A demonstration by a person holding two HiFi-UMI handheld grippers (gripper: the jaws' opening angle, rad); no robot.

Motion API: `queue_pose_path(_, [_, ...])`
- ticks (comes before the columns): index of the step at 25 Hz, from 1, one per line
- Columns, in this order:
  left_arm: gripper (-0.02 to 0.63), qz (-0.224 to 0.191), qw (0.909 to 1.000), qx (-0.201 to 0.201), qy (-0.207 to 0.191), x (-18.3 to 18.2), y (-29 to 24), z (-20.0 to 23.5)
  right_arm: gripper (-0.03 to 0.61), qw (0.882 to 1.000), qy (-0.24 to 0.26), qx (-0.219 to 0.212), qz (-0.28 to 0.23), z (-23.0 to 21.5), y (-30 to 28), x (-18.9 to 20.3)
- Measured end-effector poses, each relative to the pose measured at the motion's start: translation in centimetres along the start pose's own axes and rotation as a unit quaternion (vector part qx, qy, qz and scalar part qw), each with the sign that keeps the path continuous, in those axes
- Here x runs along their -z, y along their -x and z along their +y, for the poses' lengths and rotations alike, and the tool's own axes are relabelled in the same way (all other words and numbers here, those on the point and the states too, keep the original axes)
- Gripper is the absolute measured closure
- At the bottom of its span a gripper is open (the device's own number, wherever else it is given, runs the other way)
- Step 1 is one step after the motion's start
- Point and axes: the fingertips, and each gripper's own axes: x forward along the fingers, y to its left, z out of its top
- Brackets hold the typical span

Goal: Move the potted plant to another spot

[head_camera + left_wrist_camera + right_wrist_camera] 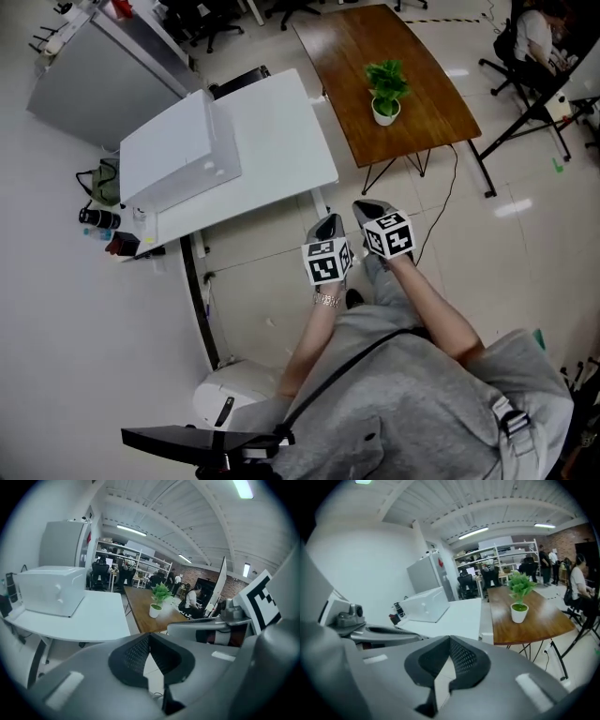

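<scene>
The potted plant (385, 94), green leaves in a small white pot, stands on the brown wooden table (352, 52) near its front right edge. Both grippers hover over the floor well short of that table. My left gripper (328, 223) and right gripper (368, 208) are side by side, both shut with nothing between the jaws. In the left gripper view the plant (157, 600) is far ahead, beyond the shut left gripper (150, 637). The right gripper view has the plant (518, 603) ahead to the right of the shut right gripper (450, 639).
A white table (281, 141) carrying a white box-shaped appliance (178, 155) stands left of the wooden table. A grey cabinet (94, 84) is at the far left, with bottles (98, 218) on the floor. A seated person (536, 37) and a black-legged desk (525, 117) are at the right.
</scene>
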Motion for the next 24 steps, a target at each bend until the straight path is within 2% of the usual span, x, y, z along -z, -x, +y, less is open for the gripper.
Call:
queue_pose_path(4, [0.598,-0.022,0.9998,-0.002,-0.002,-0.7,2.1,-1.2,0.577,0.999,0.031,-0.013,-0.009,2.6,2.3,-0.7])
queue_pose_path(11, [0.598,-0.049,0.9987,0.0,-0.013,-2.4,2.8,-3.9,0.577,0.999,0.034,-0.009,-0.032,2.7,5.3,-2.0])
queue_pose_path(18, [0.598,-0.039,0.9984,0.021,-0.034,-1.6,2.0,-7.3,0.577,0.999,0.022,-0.015,-0.032,1.4,6.8,-1.6])
queue_pose_path(24, [0.598,-0.039,0.9984,0.015,-0.037,-1.3,2.5,-7.3,0.577,0.999,0.026,-0.024,-0.038,2.0,7.3,-1.7])
